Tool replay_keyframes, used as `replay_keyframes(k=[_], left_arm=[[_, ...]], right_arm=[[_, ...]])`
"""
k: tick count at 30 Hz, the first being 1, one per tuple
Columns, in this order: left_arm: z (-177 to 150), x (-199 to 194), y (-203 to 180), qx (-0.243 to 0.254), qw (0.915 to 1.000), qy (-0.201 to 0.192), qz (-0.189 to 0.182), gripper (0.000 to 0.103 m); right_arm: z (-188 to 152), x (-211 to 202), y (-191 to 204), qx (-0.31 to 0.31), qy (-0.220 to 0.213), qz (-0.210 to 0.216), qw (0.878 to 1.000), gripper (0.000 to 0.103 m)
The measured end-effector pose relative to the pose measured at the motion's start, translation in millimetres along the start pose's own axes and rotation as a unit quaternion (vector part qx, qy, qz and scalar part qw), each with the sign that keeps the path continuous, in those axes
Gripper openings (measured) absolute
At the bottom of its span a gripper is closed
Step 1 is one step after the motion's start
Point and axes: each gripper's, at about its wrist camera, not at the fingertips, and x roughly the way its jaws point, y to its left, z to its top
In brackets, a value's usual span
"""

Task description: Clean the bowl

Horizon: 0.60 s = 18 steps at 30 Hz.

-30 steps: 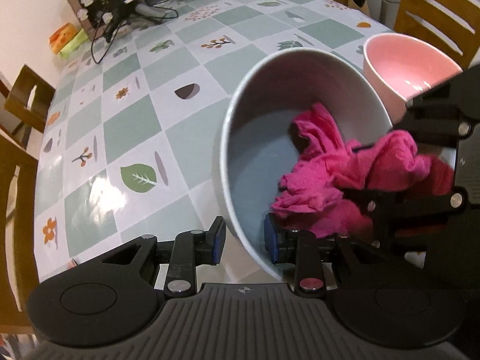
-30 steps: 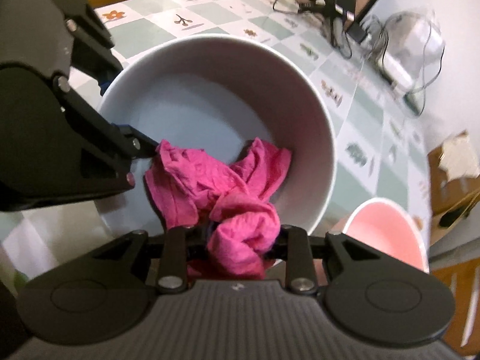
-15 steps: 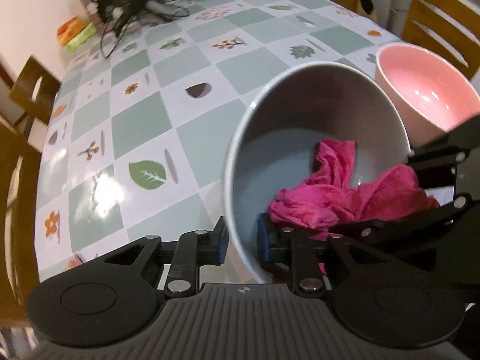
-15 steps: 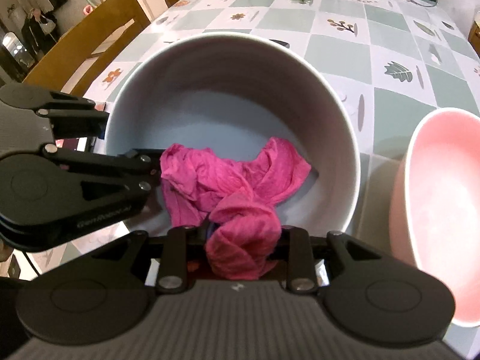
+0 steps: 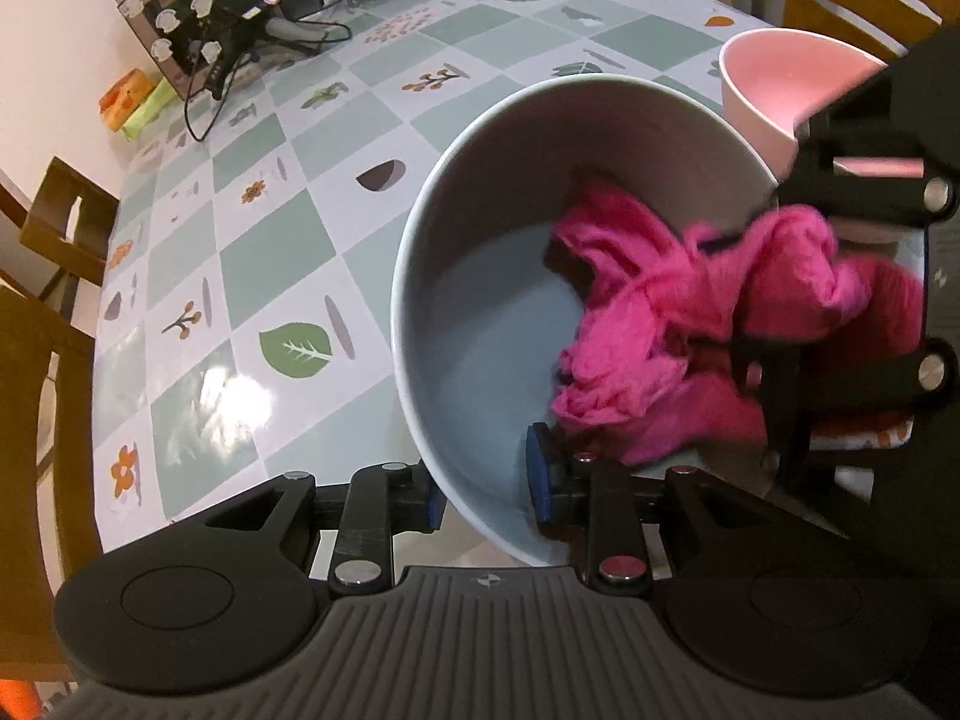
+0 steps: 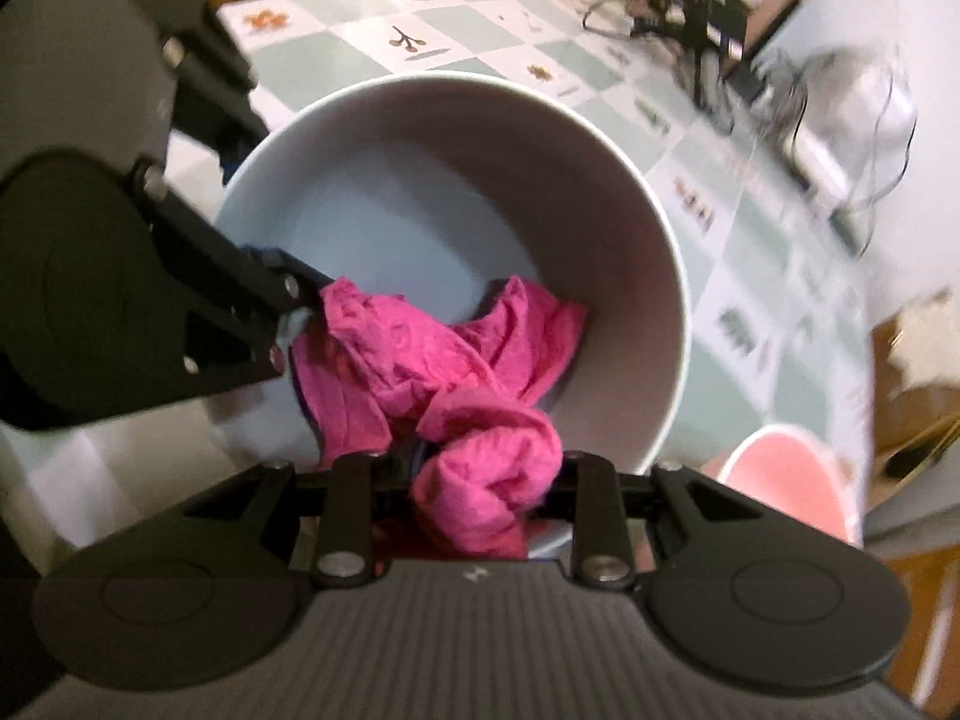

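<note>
A grey bowl (image 5: 480, 330) is tipped up off the table, its mouth facing both cameras. My left gripper (image 5: 485, 489) straddles the bowl's near rim, one blue pad inside and one outside the wall; its jaws are opening slightly with the wall still between them. My right gripper (image 6: 486, 468) is shut on a bunched magenta cloth (image 6: 450, 360) that trails into the bowl (image 6: 450, 192). In the left wrist view the cloth (image 5: 660, 330) lies against the bowl's right inner wall, with the right gripper (image 5: 756, 276) reaching in from the right.
A pink bowl (image 5: 780, 78) stands just behind the grey one, also seen as the pink bowl (image 6: 786, 486) at lower right. The checked tablecloth (image 5: 270, 252) stretches left. A box with cables (image 5: 192, 12) sits at the far end. Wooden chairs (image 5: 60, 222) line the table's edge.
The right gripper has rolled and swept the cloth across the inside of the bowl toward its right wall. The left gripper keeps the bowl tilted in about the same place.
</note>
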Motion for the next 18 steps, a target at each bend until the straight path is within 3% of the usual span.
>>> replay_keyframes(k=[3,8,11,18], left_arm=[[-0.7,-0.9,0.2,-0.001,1.0,-0.001,-0.003,0.03],[-0.4,-3.1,-1.0,0.004,1.0,-0.007,-0.004,0.031],[1.6,-3.6,-4.4,0.011,0.9999,-0.009,-0.008,0.03],[4.8,-1.8,-7.5,-0.001,0.9998,-0.008,-0.018,0.033]], right_arm=[[-1.6,-10.2,1.9,-0.03,-0.035,-0.052,0.998,0.028],[-14.1,-18.3,2.7,-0.067,-0.052,-0.088,0.993,0.028],[-22.1,-11.7,1.4,-0.07,-0.032,-0.074,0.994,0.028],[-23.8,-2.8,-12.2,0.008,0.004,-0.018,1.0,0.029]])
